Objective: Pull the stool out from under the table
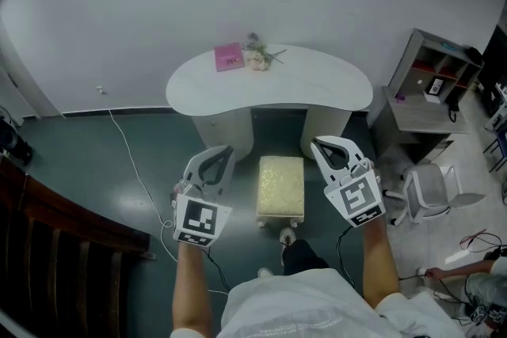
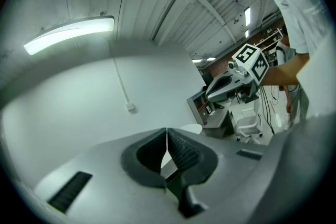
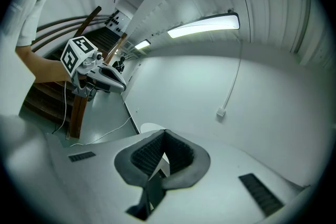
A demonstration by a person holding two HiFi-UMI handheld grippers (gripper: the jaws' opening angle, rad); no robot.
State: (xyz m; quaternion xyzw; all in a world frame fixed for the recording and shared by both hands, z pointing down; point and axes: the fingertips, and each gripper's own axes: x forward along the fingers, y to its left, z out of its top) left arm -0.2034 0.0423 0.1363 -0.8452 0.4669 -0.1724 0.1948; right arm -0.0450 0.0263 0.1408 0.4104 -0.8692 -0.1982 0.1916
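Two grippers, our left gripper [image 1: 223,151] and right gripper [image 1: 321,144], have jaws pressed shut on nothing. Between them the cushioned stool [image 1: 280,186] stands just in front of the white table [image 1: 317,87]

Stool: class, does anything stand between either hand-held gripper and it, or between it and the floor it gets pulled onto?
Nothing visible separates the left hand-held gripper or right hand-held gripper from the stool; both flank it. On the pull path, the person's shoe stands at its near end.
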